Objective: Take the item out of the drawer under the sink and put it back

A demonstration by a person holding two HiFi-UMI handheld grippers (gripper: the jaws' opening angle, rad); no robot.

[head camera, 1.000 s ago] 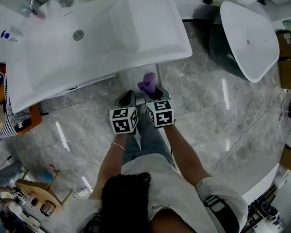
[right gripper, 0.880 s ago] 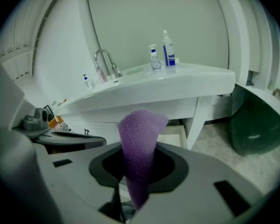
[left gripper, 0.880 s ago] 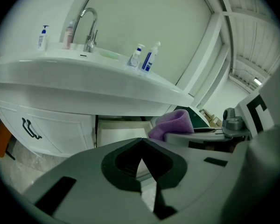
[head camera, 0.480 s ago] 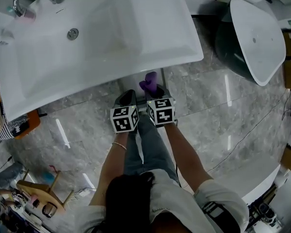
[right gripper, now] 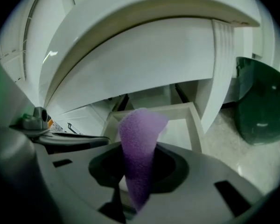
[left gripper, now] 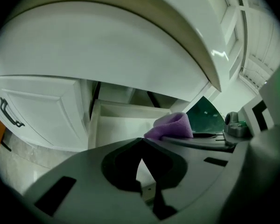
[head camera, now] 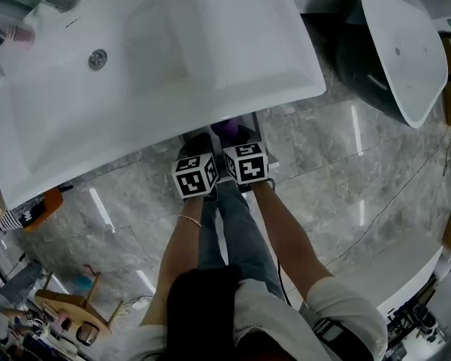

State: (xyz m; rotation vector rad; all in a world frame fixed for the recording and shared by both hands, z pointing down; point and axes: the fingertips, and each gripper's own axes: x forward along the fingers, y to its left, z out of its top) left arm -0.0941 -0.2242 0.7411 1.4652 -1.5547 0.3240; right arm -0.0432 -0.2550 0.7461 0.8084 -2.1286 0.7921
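Right gripper view shows the right hand-held gripper [right gripper: 139, 146] pinching a purple soft cloth piece [right gripper: 137, 134]. The material is clamped between the two jaws and stands out past their tips as a folded tongue. Beyond it is the open white drawer [right gripper: 194, 125], pulled out beneath the white ceramic sink basin [head camera: 210, 66]. The part of the drawer's interior that shows is bare. The cloth piece lines up with the drawer opening but appears to stop short of it, touching none of the walls.

Left gripper view shows the left hand-held gripper [left gripper: 141, 140] with its jaws pressed together and nothing between them. It sits just beside the right one, facing the same drawer, with a white cabinet door with a dark handle [left gripper: 37, 111] to its left. In the head view both units sit side by side at the front edge of the basin, which partly hides the cloth.

Step in hand (judgement): the item is out of the drawer and the drawer stands open. Removal therefore reads as complete, and the return of the item is the active step.

Next move (judgement):
1. Carry the cloth forward and down, over the drawer's front rim and below the basin's underside.
2. Spread the right jaws only when the cloth is inside the walls. It is limp and may cling to a pad or drape over the rim.
3. Withdraw both units clear before the drawer is pushed shut. The empty left unit is free for that push.
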